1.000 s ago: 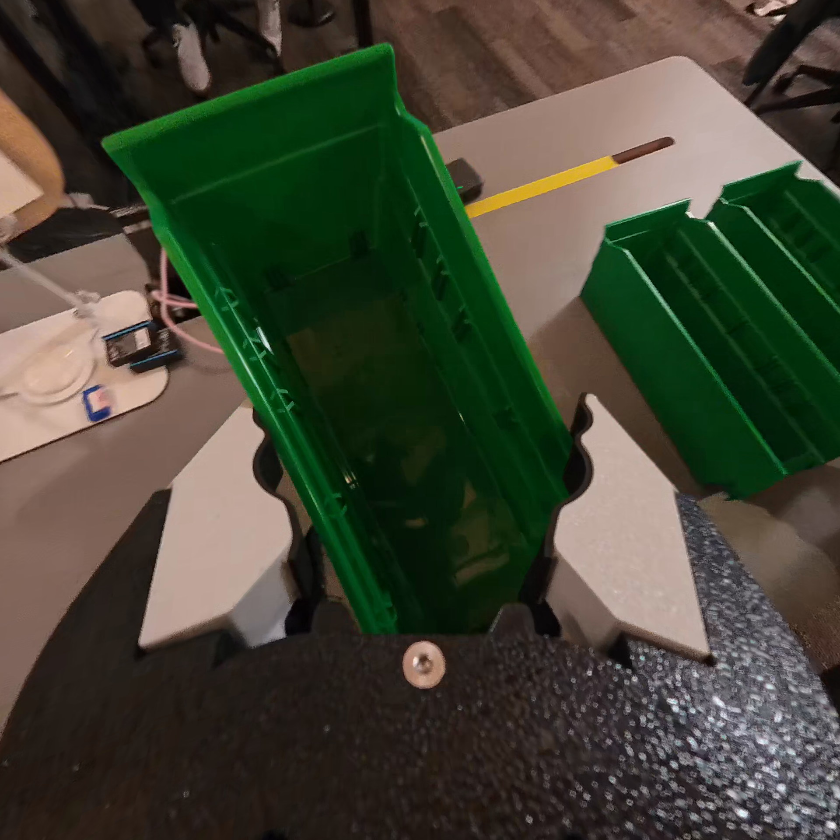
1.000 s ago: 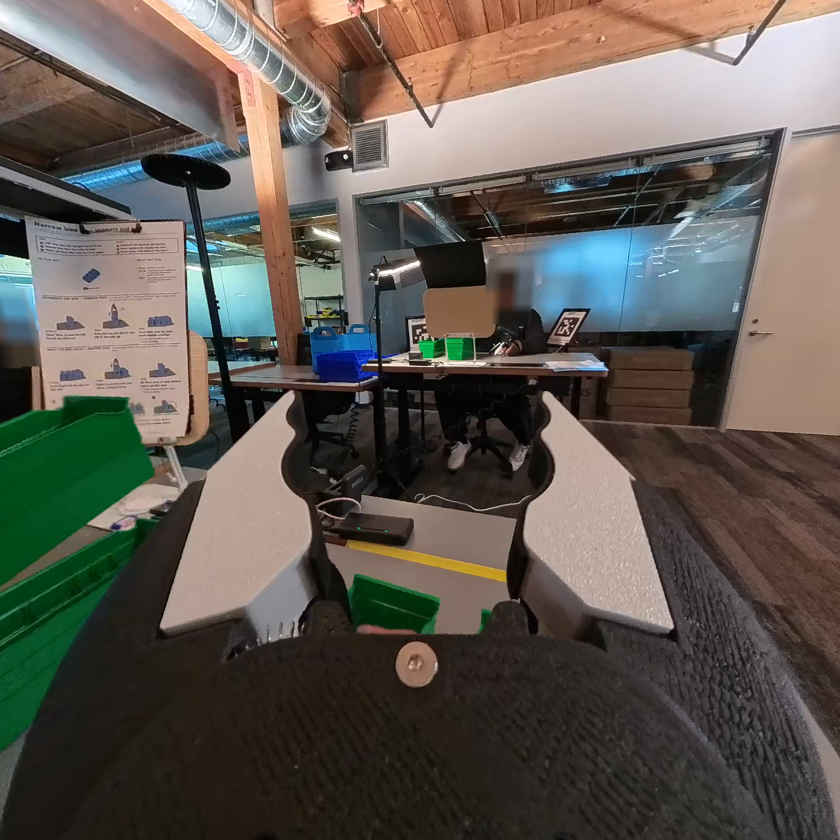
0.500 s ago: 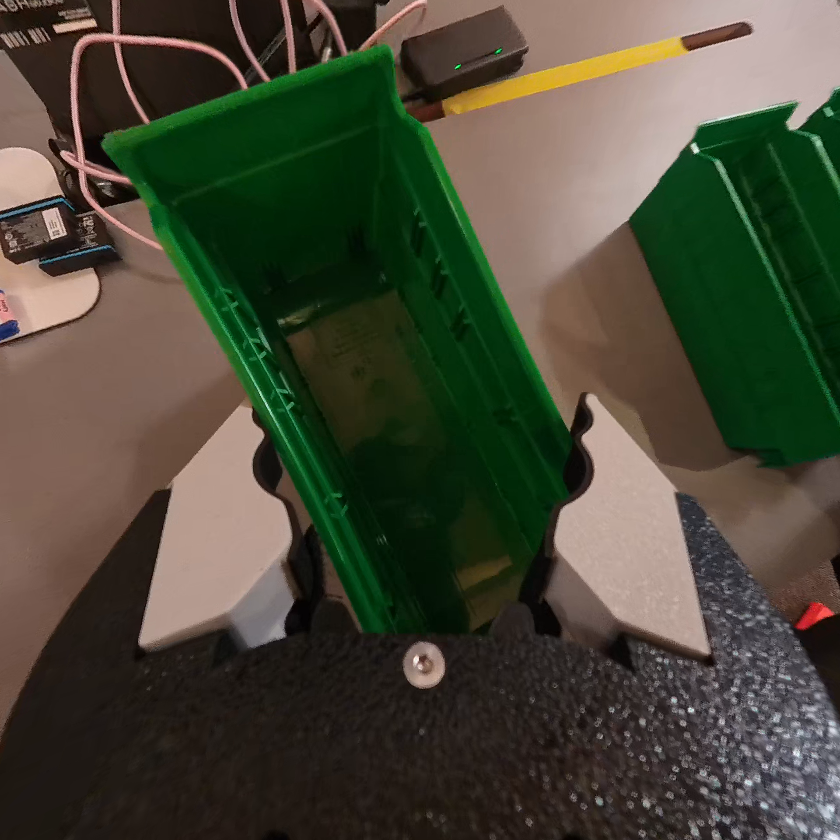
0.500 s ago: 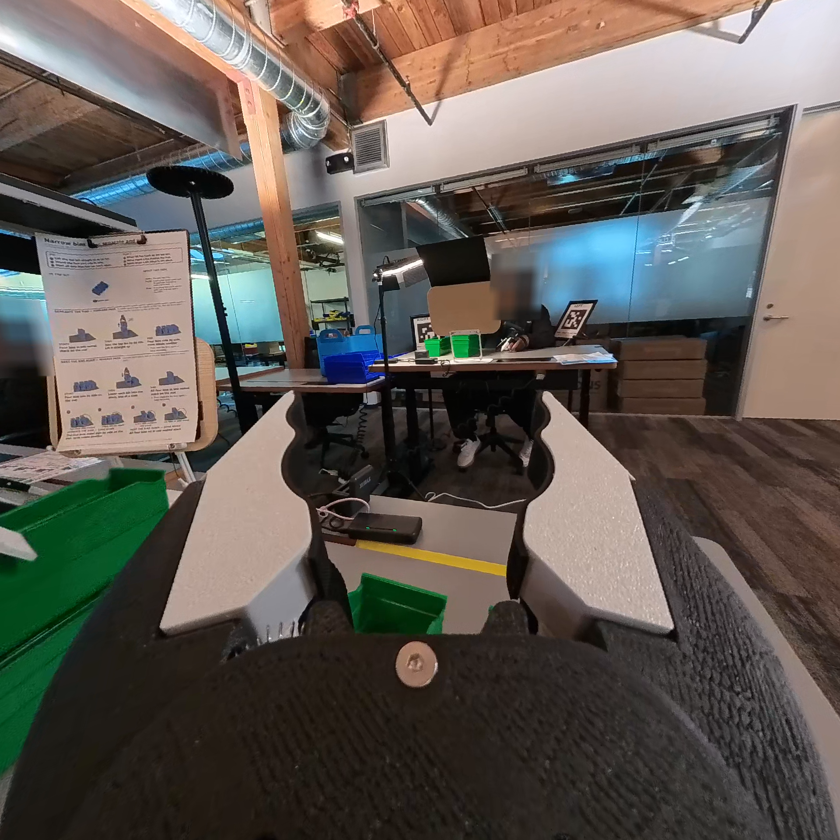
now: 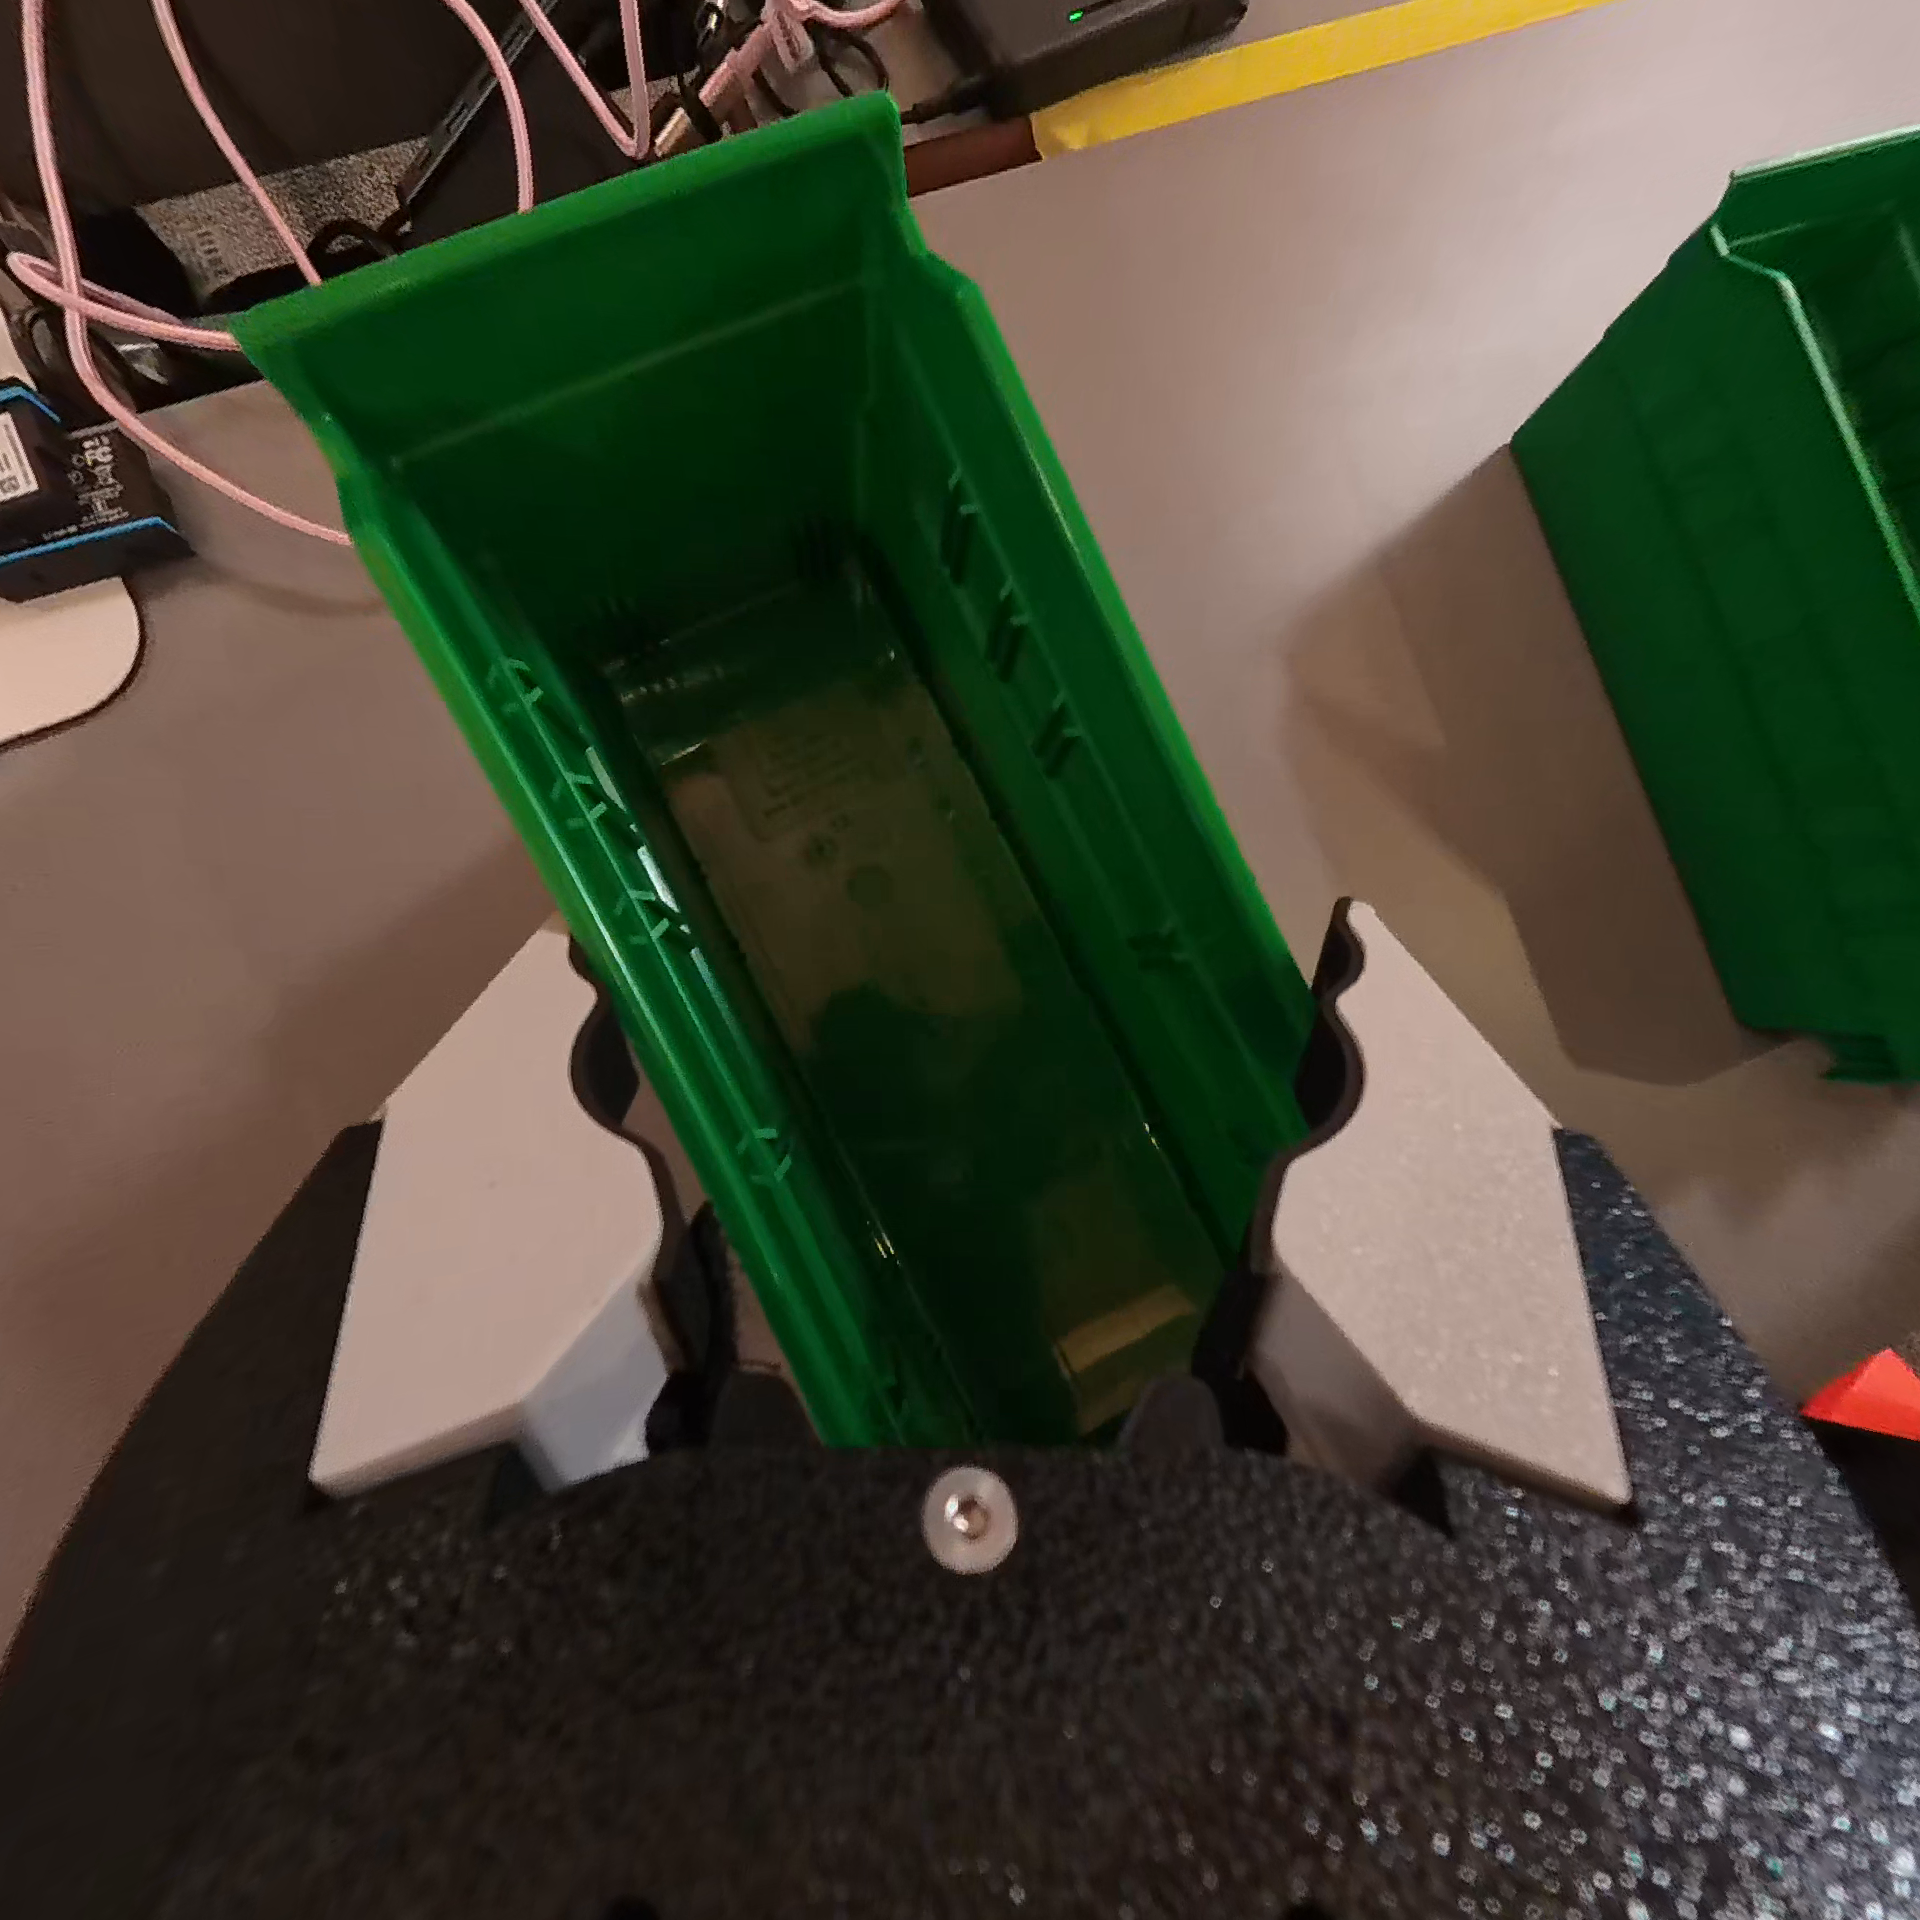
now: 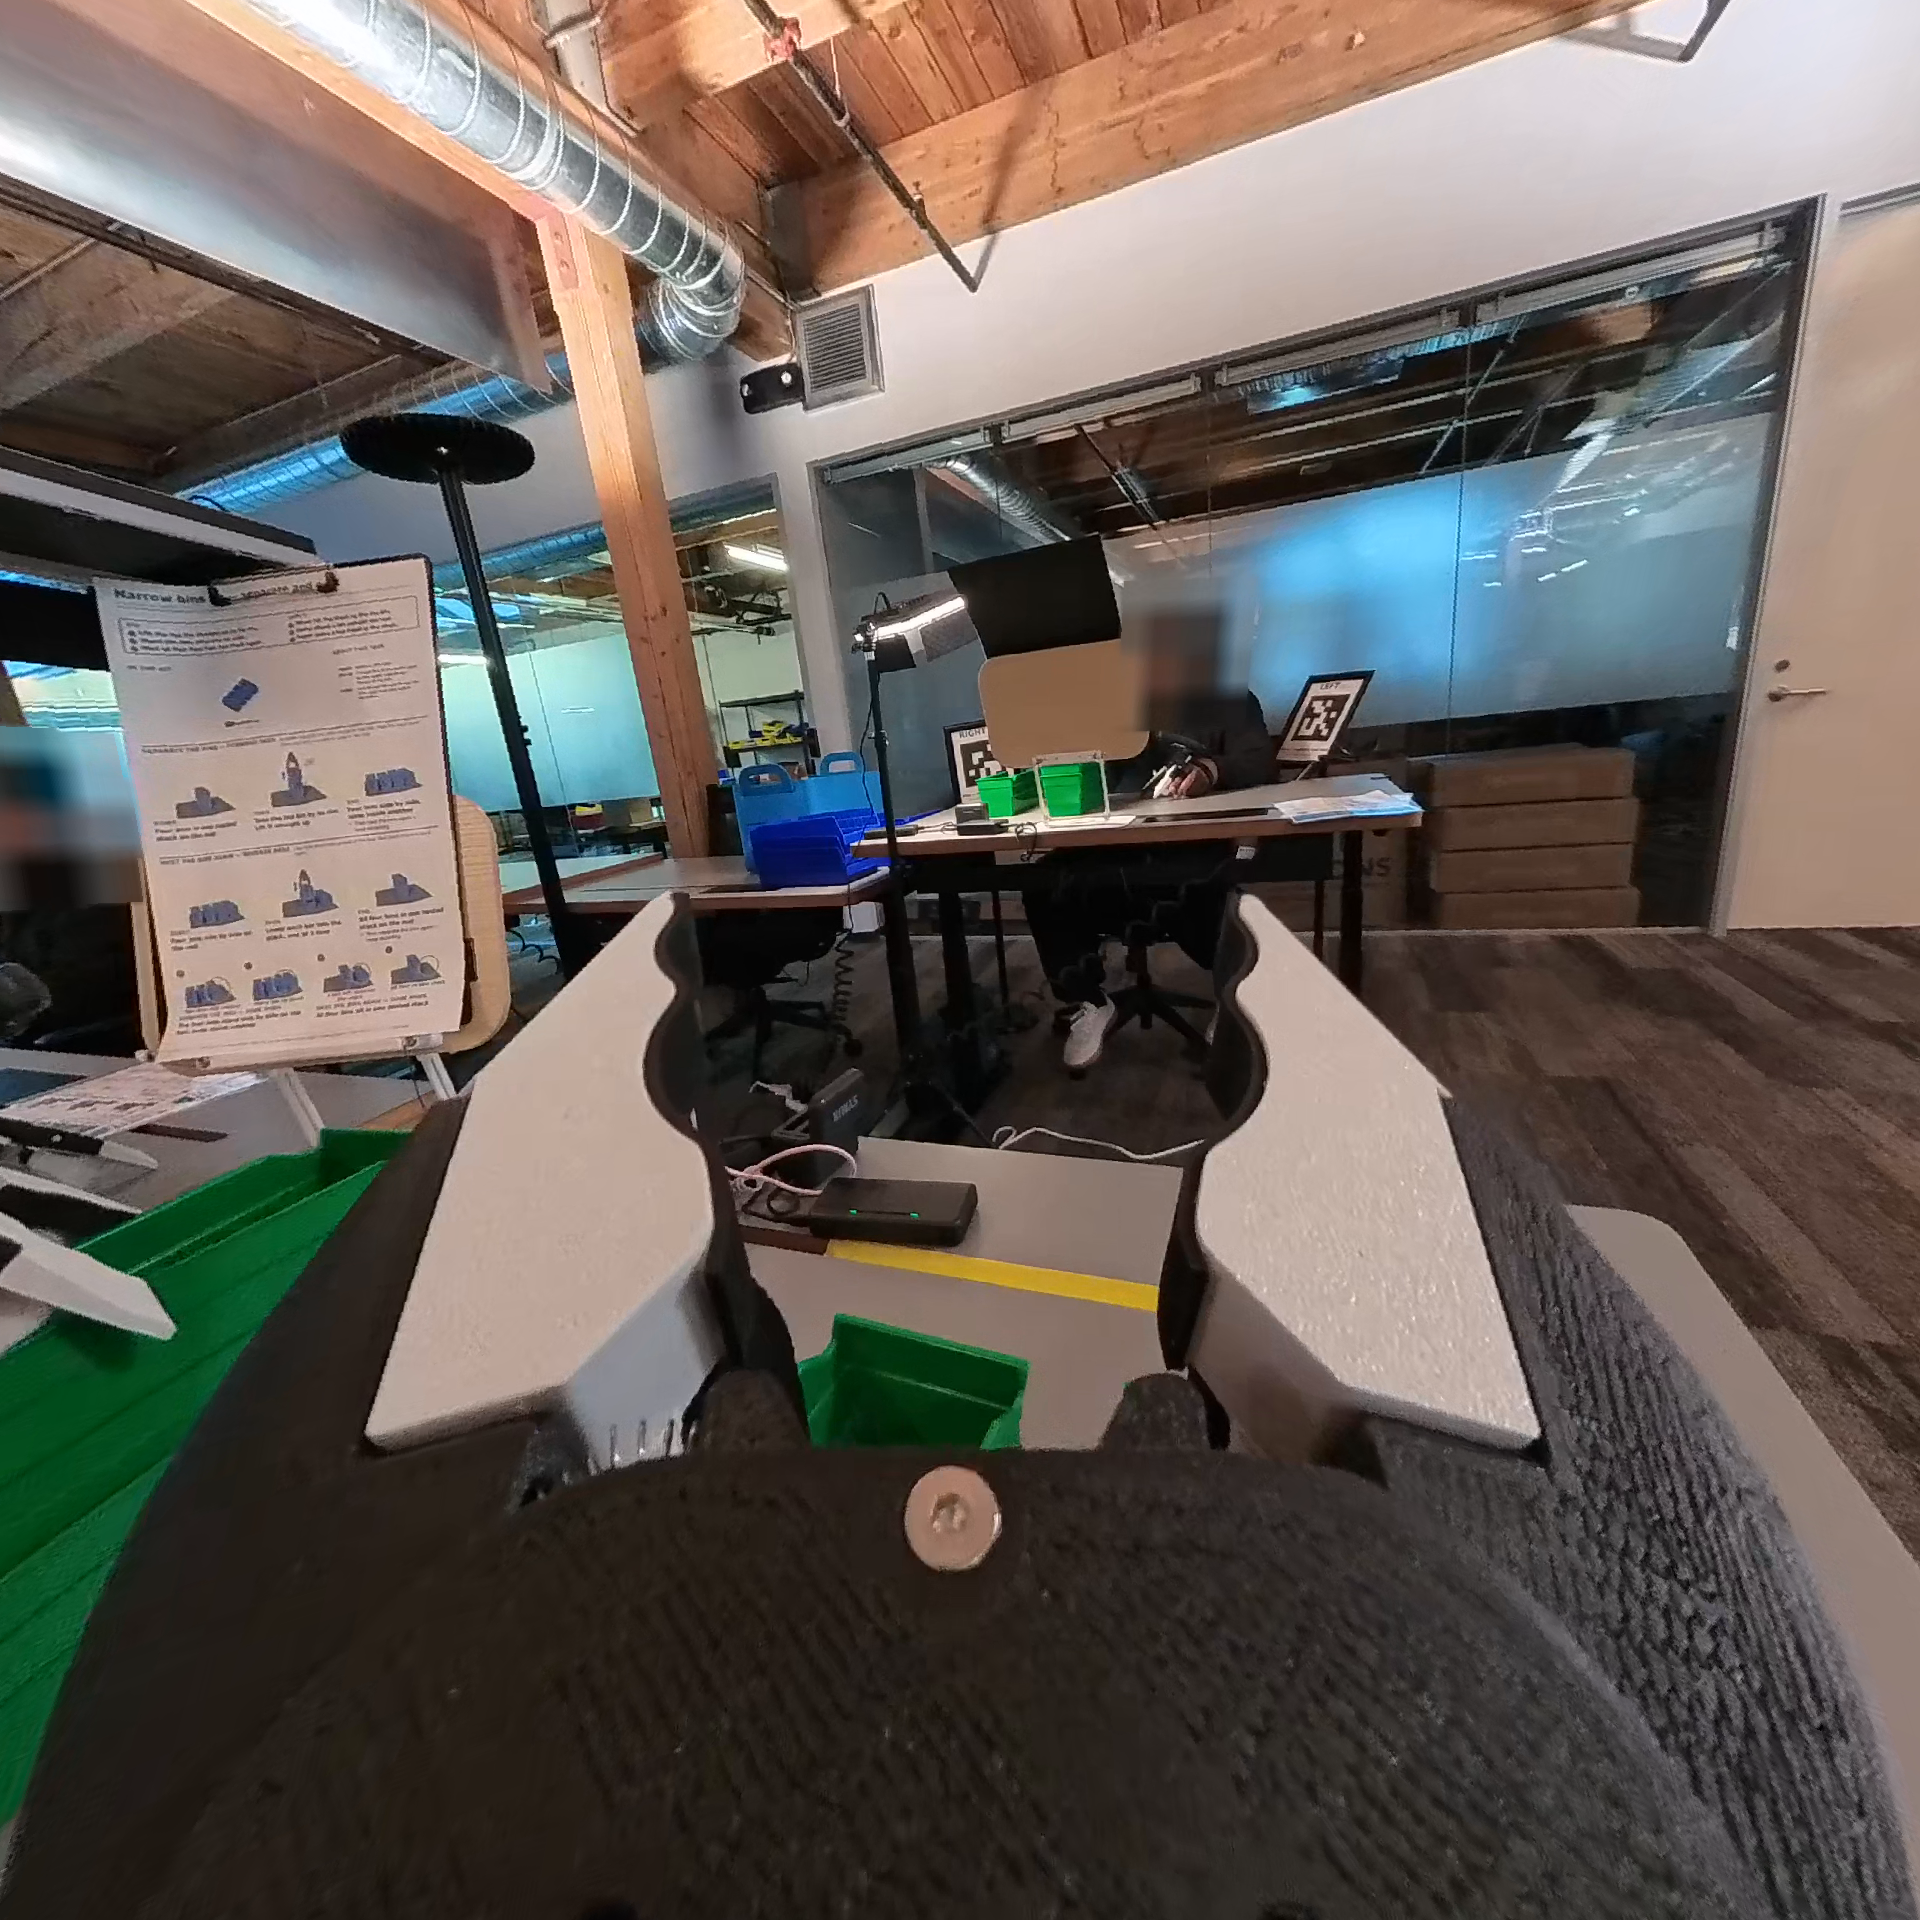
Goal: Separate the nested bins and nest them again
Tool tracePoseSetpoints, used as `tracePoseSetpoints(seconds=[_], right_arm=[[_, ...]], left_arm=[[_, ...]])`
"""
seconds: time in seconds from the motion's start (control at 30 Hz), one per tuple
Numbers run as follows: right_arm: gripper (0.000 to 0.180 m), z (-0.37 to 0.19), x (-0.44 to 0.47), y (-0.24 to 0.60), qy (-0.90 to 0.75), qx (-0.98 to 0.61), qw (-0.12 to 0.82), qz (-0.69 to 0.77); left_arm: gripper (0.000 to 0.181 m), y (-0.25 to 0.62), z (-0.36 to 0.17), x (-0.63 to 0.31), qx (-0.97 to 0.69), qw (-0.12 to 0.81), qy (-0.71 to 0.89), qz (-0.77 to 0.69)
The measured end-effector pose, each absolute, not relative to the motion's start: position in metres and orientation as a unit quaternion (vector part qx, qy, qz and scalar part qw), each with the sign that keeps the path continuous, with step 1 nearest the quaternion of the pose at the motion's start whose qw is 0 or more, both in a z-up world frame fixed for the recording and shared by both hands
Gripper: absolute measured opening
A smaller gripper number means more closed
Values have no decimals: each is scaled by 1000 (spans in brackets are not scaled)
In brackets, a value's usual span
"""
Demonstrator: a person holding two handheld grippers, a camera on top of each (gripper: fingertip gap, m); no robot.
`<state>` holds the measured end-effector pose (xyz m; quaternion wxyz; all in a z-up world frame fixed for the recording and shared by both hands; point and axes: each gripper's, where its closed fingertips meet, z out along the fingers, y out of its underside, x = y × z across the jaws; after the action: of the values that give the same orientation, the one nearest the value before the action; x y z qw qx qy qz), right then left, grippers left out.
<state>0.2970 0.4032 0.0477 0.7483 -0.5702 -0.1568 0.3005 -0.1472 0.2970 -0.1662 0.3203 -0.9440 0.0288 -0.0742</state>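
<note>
Left gripper [image 5: 961,1049]: my fingers are clamped on a long green bin [image 5: 790,665], one on each side wall, near its closer end.
Held bin: I hold it over the grey table [image 5: 1195,343]; its open top faces my camera and its far lip points toward the table's back edge. I cannot tell whether its underside touches the table.
Other bins: a second green bin [image 5: 1704,665] stands on the table to my right, apart from the held one; in the right wrist view a green bin [image 6: 914,1387] sits low between my fingers.
Right gripper [image 6: 961,1049]: the jaws stand apart with nothing between the tips, aimed out across the room.
Table clutter: pink cables [image 5: 125,322], a black box with a green light [image 6: 894,1210], and a yellow tape strip [image 6: 997,1273] lie along the far edge.
Background: an instruction sheet [image 6: 281,810] stands on my left.
</note>
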Motion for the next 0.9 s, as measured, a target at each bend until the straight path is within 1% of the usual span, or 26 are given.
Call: tracePoseSetpoints(seconds=[0.3, 0.43, 0.53, 0.67, 0.73, 0.8, 0.9], right_arm=[[98, 47, 292, 403, -163, -572, 745, 301], [98, 44, 290, 405, -166, -577, 741, 300], [99, 42, 288, 406, -168, -582, 737, 301], [99, 40, 287, 407, -170, -585, 734, 299], [99, 39, 286, 407, -172, -587, 733, 299], [99, 40, 287, 407, -171, -586, 734, 298], [99, 41, 288, 406, -169, -584, 735, 299]], left_arm=[[133, 303, -179, -146, -946, 316, 29, -63], [142, 303, -185, -144, -941, 329, 42, -66], [143, 309, -168, -153, -921, 385, 59, -22], [149, 306, -143, -151, -905, 421, 58, -6], [152, 302, -130, -150, -897, 435, 68, 34], [155, 301, -114, -135, -883, 459, 81, 57], [155, 304, -91, -82, -853, 507, 113, 45]])
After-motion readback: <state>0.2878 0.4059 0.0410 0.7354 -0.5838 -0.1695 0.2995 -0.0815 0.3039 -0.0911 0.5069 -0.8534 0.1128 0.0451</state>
